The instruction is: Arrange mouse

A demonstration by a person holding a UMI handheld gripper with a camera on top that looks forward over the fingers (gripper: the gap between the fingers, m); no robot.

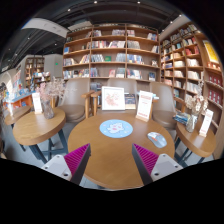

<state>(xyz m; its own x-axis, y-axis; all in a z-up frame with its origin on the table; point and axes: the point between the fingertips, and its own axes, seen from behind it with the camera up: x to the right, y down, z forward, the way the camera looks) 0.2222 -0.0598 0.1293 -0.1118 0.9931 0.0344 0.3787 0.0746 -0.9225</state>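
A round wooden table (95, 150) lies just ahead of my fingers. A round blue mouse pad (116, 128) sits at its middle. A small dark mouse (157, 139) lies on the table to the right of the pad, just beyond my right finger. My gripper (112, 165) is open and empty above the near part of the table. Its magenta pads (76, 160) stand wide apart with only bare tabletop between them.
Two upright sign cards (113, 98) (145, 105) stand at the table's far edge, with chairs (73, 98) behind. Another round table (38, 126) is at the left and one (200, 138) at the right. Bookshelves (112, 55) fill the back.
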